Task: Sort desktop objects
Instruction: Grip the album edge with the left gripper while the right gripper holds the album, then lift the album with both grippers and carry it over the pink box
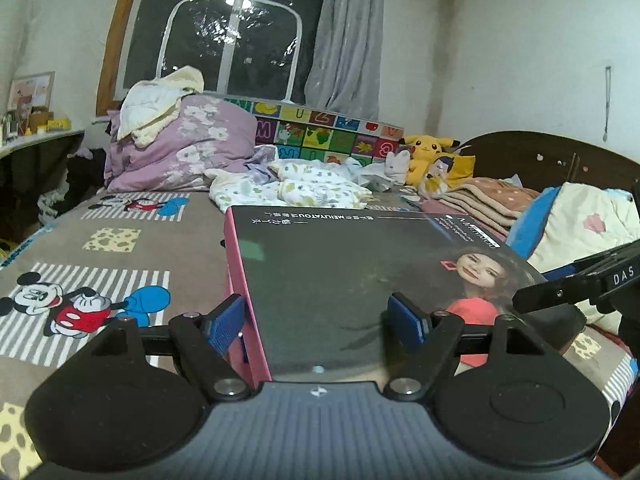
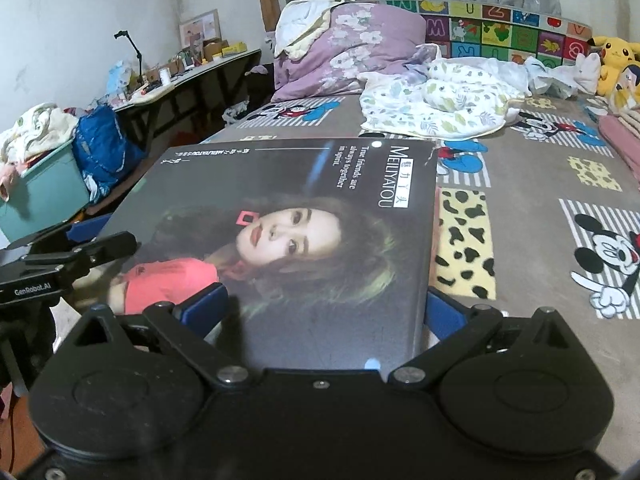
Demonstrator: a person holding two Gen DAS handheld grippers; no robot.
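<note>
**Steady: box carried between both grippers**

Your left gripper (image 1: 320,320) and right gripper (image 2: 324,312) each clamp the near edge of the flat Meiliyatou box (image 2: 304,216), held above the Mickey bedsheet (image 2: 540,184). Keep it level; move both together.

Looked forward and slightly down from each wrist, close over a flat box (image 1: 360,280) above the bed (image 1: 120,220). Faced the window (image 1: 224,32) and purple bedding (image 2: 352,44). Shared box, bed and bedding.
</note>
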